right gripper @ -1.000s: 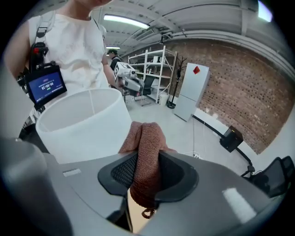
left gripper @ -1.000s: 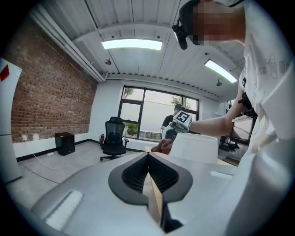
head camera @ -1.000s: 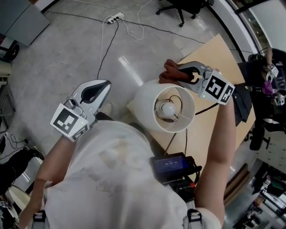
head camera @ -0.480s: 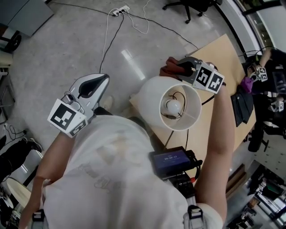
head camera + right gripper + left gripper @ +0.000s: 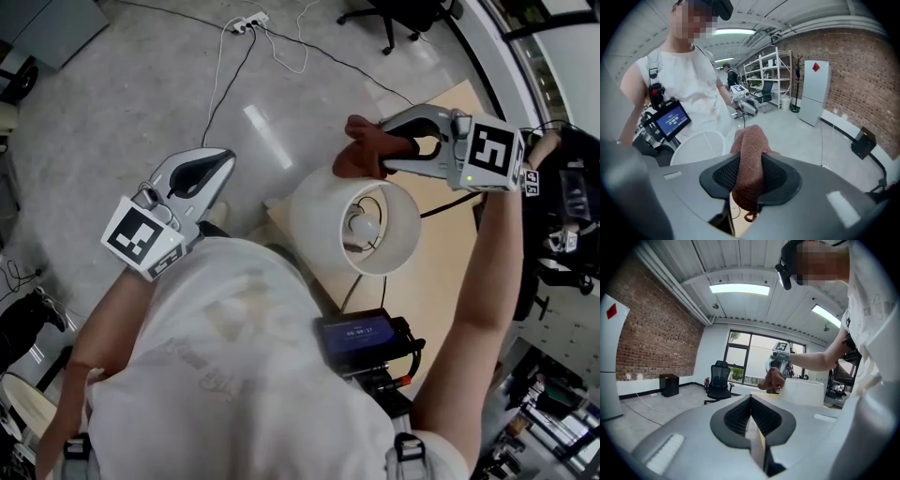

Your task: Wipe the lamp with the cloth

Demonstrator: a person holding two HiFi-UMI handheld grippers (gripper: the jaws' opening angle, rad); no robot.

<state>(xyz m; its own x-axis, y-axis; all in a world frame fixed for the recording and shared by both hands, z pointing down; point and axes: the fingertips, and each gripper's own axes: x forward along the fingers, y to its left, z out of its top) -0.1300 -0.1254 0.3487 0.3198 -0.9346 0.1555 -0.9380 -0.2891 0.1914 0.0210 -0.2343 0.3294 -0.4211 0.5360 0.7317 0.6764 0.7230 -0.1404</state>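
A white lamp stands on a wooden table, its bulb showing inside the open shade. My right gripper is shut on a bunched brown cloth, which hangs at the far rim of the shade; whether it touches I cannot tell. In the right gripper view the cloth fills the jaws, with the shade below left. My left gripper is shut and empty, held over the floor left of the lamp. From the left gripper view the cloth sits by the shade.
A device with a lit screen hangs on the person's chest near the lamp. Its cord runs across the table. A power strip with cables and an office chair stand on the floor beyond. Dark items crowd the right side.
My right gripper has lifted with the cloth and swung out to the right, from low against the shade's far side to its upper rim. The left gripper has stayed almost still.
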